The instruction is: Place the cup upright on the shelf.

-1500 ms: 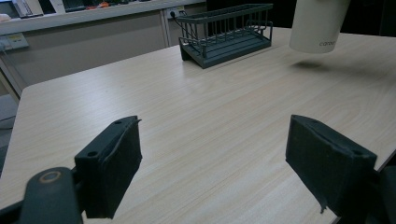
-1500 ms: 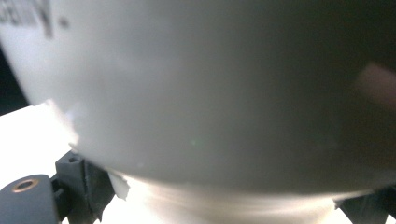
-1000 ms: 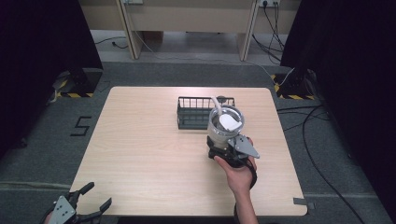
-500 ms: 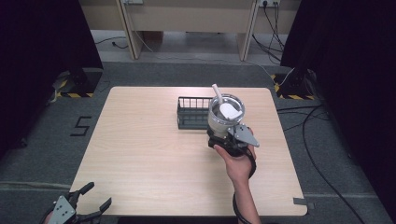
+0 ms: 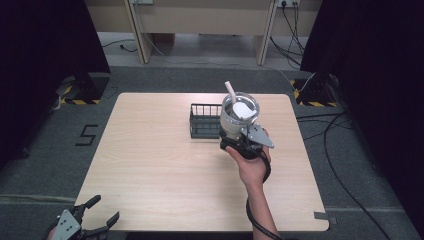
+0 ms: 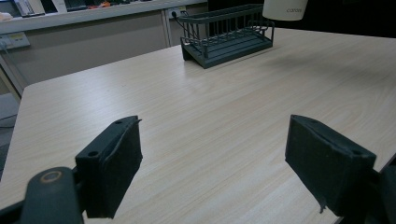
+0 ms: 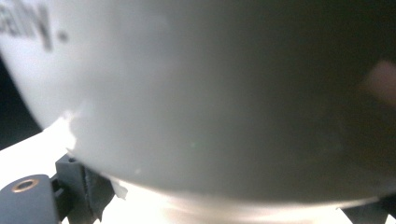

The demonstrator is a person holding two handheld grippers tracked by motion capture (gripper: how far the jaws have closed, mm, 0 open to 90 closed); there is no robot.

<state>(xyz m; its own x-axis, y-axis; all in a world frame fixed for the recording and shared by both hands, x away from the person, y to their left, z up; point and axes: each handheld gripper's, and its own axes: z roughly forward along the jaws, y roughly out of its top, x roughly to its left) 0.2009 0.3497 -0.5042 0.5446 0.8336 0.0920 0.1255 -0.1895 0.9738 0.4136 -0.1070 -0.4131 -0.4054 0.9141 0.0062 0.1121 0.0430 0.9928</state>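
White tumbler (image 5: pixel 239 114): lidded, with a straw, held up off the table (image 5: pixel 150 165) above the right end of the rack
Writing: grey print low on the cup, too small to read from the left gripper view; letters ending "ally." in the right gripper view
Right gripper (image 5: pixel 240 142): clamped on the tumbler's lower body
Left gripper (image 5: pixel 95 220): jaws wide apart, at the near left table edge
Black wire rack (image 5: pixel 206 121): mid-table, just behind the tumbler
Floor: a "5" marked left of the table

White lidded cup (image 5: pixel 239 116) with straw, upright, held above the wire rack's (image 5: pixel 205 121) right end.
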